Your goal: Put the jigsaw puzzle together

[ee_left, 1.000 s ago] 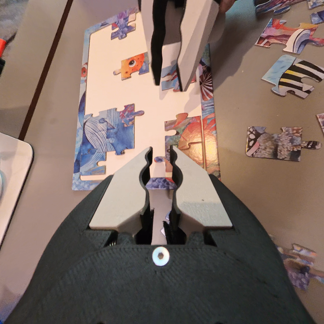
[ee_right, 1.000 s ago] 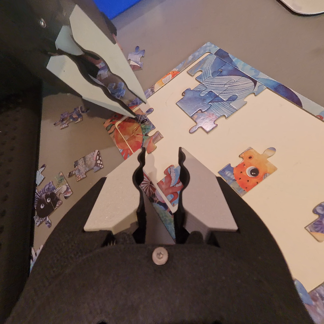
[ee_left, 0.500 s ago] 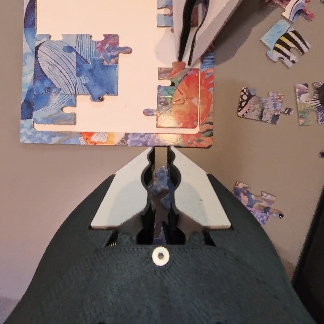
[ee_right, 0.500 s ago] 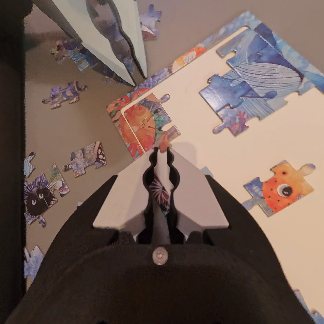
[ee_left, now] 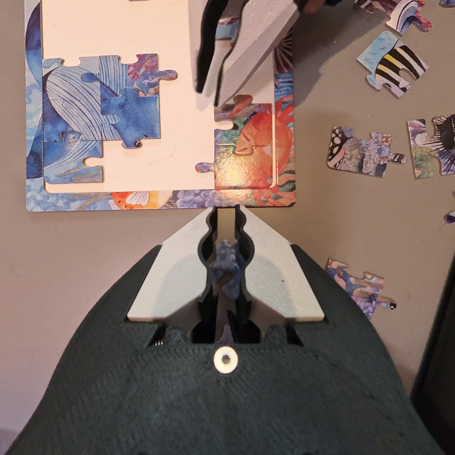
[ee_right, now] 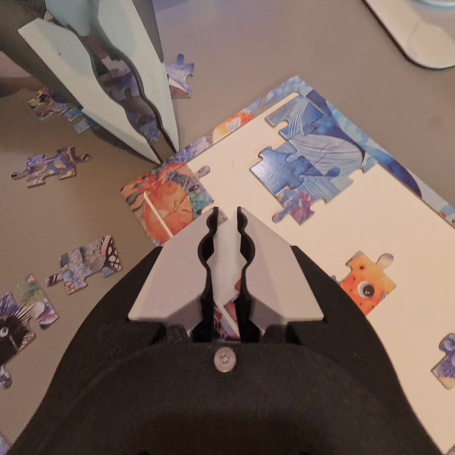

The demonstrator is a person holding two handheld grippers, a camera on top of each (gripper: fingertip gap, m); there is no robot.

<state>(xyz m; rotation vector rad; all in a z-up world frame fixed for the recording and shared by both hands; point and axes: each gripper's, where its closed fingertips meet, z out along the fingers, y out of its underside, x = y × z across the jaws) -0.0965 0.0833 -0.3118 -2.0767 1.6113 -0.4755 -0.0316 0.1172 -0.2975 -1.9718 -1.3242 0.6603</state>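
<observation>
Left claw (ee_left: 226, 209) is hanging just off the near edge of the puzzle tray (ee_left: 160, 200), jaws narrow and pinching a small blue-purple piece (ee_left: 226, 268) deep between them, back from the tips. Right claw (ee_right: 226, 209) is sitting over the tray near the orange crab pieces (ee_left: 248, 147), jaws narrow too, with a red-and-white patterned piece (ee_right: 227, 317) showing far back between them; whether it is gripping that piece or just hovering above it, I cannot tell. The blue whale cluster (ee_left: 98, 115) is filling the tray's near left, and loose pieces like the striped fish piece (ee_left: 391, 66) are lying scattered on the bench (ee_left: 73, 258) to the right. The risk: the blue piece is sitting tilted, so it could be going down skewed and riding up over its neighbours. Both claws are crowding that crab corner, so a bump could be knocking seated pieces loose.
</observation>
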